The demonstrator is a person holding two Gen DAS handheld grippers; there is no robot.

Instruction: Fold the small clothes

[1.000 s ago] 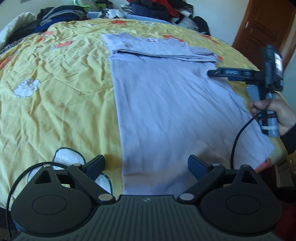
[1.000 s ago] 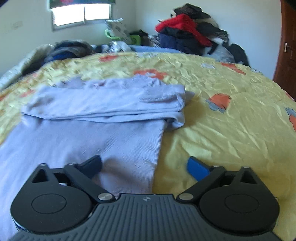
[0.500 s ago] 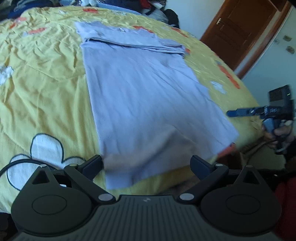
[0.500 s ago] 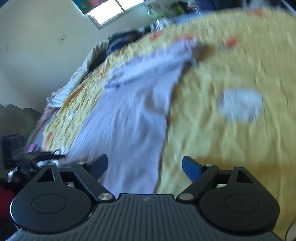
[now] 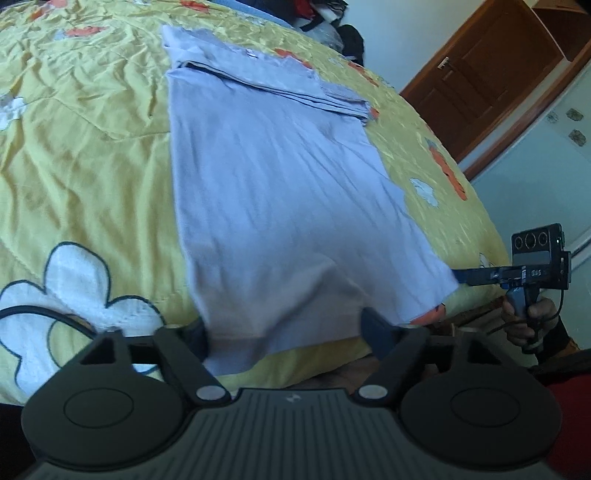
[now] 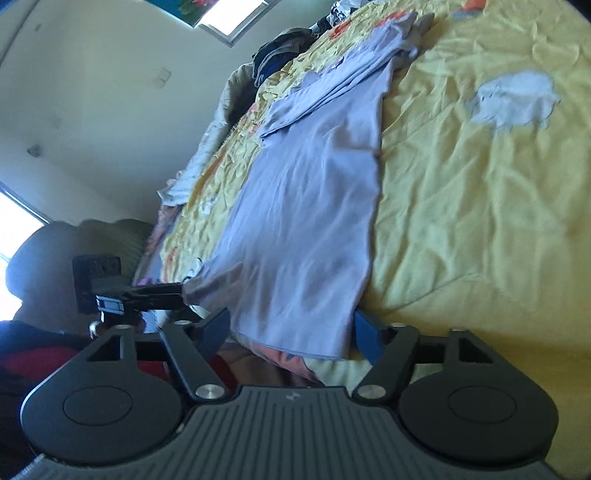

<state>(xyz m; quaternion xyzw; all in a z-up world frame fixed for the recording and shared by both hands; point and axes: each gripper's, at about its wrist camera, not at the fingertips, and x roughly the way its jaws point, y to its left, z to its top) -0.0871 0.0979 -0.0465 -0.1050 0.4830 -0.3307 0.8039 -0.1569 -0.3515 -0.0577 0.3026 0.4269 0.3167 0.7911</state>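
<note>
A lavender shirt (image 5: pixel 288 206) lies flat on the yellow bedspread (image 5: pixel 85 162), its far end folded over into a thick band (image 5: pixel 258 74). Its near hem hangs at the bed's edge. My left gripper (image 5: pixel 286 332) is open with its jaws astride the hem's left corner. My right gripper (image 6: pixel 291 328) is open and astride the hem's right corner in the right wrist view; it also shows in the left wrist view (image 5: pixel 465 275) touching that corner. The shirt shows in the right wrist view too (image 6: pixel 314 206).
The bedspread has white flower and orange patches. Piled clothes (image 5: pixel 332 22) lie at the bed's far end. A brown door (image 5: pixel 491 74) stands at the right. A window (image 6: pixel 229 14) and more clothes (image 6: pixel 280 51) are behind the bed.
Both grippers have pulled back from over the shirt to its near hem at the bed's edge. The right one swung from the folded band down to the hem's right corner.
</note>
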